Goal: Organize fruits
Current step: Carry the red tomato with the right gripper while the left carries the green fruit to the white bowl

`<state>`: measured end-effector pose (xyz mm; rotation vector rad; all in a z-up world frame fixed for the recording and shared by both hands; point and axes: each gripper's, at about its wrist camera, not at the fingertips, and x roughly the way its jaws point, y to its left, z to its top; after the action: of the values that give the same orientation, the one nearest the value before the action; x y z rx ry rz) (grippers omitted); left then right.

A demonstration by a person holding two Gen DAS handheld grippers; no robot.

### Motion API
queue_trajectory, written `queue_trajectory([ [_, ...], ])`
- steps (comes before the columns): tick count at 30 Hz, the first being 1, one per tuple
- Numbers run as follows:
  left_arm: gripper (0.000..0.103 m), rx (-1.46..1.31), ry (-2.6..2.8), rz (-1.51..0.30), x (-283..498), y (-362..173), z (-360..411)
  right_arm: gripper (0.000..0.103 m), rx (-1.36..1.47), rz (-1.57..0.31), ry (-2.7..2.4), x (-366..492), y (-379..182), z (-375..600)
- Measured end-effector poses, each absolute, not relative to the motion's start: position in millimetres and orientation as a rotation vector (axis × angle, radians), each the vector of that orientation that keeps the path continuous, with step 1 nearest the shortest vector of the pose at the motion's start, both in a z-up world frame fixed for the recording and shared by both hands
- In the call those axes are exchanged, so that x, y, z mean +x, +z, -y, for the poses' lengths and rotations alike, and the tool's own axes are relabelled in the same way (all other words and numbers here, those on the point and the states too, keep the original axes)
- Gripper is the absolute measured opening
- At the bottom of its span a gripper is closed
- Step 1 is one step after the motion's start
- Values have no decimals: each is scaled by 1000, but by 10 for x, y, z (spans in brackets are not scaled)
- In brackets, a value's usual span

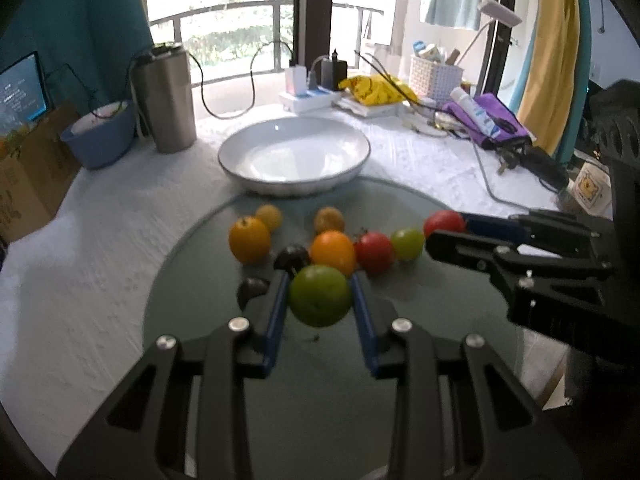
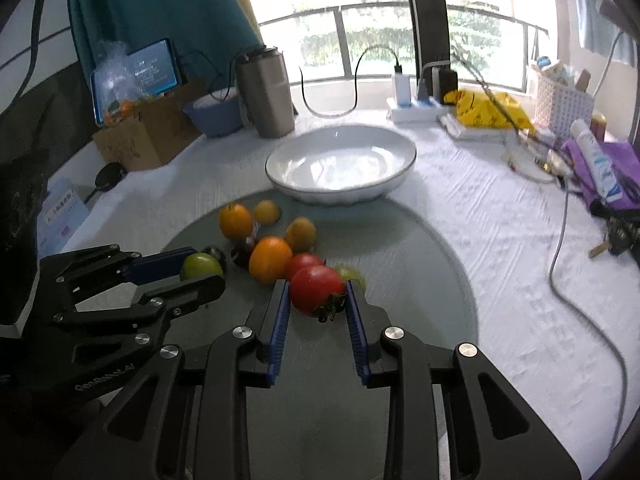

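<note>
My left gripper (image 1: 320,276) is shut on a green tomato (image 1: 320,296) over the round glass mat (image 1: 400,360). My right gripper (image 2: 317,282) is shut on a red tomato (image 2: 316,290); it also shows in the left wrist view (image 1: 444,222) at the right. Orange (image 1: 333,251), yellow (image 1: 249,239), red (image 1: 374,251), green (image 1: 407,243) and dark (image 1: 292,256) fruits lie clustered on the mat. An empty white bowl (image 1: 294,154) stands just behind them.
A steel tumbler (image 1: 165,98) and a blue bowl (image 1: 100,136) stand at the back left. A power strip (image 1: 310,96), yellow bag (image 1: 376,88), white basket (image 1: 434,74), purple cloth (image 1: 496,120) and cables crowd the back right. A cardboard box (image 2: 148,136) sits left.
</note>
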<state>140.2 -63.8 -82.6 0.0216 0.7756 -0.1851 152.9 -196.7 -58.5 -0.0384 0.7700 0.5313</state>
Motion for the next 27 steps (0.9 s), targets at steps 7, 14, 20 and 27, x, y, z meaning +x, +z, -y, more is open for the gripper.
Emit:
queue_trajectory([
  [7, 33, 3, -169, -744, 1566, -674, 517, 30, -52, -716, 515, 1713, -428, 1970],
  [14, 33, -23, -148, -734, 1856, -619, 344, 30, -72, -701, 505, 1989, -349, 1937],
  [20, 33, -38, -161, -743, 2188, -636, 255, 30, -93, -711, 515, 2260, -370, 1823],
  [27, 33, -90, -172, -767, 2559, -692, 173, 30, -103, -738, 536, 2570, -441, 1649],
])
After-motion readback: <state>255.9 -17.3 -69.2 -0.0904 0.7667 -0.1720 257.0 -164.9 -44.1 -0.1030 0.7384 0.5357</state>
